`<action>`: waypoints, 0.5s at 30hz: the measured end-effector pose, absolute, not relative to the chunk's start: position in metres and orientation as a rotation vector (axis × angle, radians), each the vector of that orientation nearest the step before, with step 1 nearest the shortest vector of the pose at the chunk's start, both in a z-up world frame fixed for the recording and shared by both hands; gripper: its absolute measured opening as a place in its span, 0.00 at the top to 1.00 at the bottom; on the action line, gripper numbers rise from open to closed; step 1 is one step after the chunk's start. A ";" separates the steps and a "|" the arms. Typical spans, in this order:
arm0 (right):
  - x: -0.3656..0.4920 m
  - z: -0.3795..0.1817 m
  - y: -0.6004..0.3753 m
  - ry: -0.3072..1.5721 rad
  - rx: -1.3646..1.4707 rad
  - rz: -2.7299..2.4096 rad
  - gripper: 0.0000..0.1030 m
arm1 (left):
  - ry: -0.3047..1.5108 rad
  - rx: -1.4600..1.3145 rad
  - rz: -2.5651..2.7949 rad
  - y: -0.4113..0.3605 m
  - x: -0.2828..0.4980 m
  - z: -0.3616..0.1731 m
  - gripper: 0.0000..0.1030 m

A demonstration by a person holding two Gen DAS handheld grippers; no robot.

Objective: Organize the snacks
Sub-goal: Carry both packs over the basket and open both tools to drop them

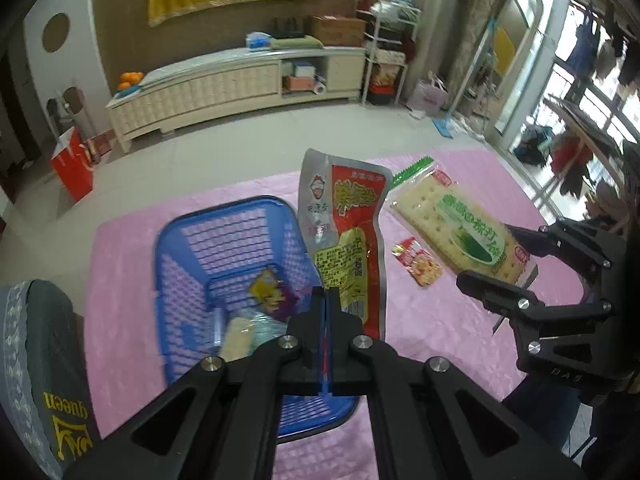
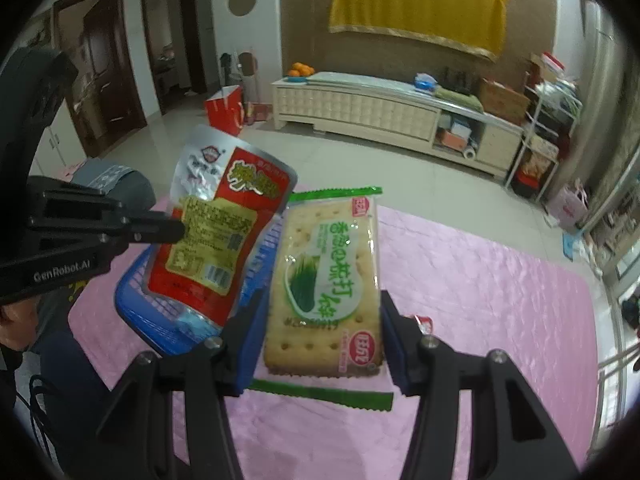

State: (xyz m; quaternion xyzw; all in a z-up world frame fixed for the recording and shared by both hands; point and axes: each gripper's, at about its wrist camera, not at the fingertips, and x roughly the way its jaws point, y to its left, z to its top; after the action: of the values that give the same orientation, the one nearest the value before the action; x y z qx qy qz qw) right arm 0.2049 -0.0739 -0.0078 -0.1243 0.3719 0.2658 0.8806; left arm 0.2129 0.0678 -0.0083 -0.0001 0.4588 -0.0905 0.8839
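My left gripper is shut on the bottom edge of a red and silver snack pouch and holds it upright over the right rim of the blue basket. The pouch also shows in the right wrist view. My right gripper is shut on the sides of a green-labelled cracker pack and holds it above the pink cloth. The cracker pack also shows in the left wrist view. Inside the basket lie a yellow and purple packet and a pale packet.
A small red snack packet lies on the pink cloth right of the basket. A grey cushion sits at the table's left edge. Behind the table is tiled floor with a white cabinet and a red bag.
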 end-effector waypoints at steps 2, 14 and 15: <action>0.204 -0.007 -0.062 0.772 -0.266 0.563 0.44 | 0.945 -0.010 -0.172 0.084 0.207 -0.003 1.00; 0.220 -0.031 -0.002 0.845 -0.303 0.596 0.44 | 0.944 -0.073 -0.082 0.152 0.208 -0.010 1.00; 0.220 -0.033 0.001 0.850 -0.306 0.596 0.44 | 0.947 -0.085 -0.079 0.158 0.211 -0.014 1.00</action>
State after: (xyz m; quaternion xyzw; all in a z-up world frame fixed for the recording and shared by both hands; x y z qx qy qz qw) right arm 0.2197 0.0012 -0.0327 -0.1457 0.4047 0.2836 0.8570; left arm 0.2105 0.1576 -0.0137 -0.0410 0.4556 -0.0382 0.8884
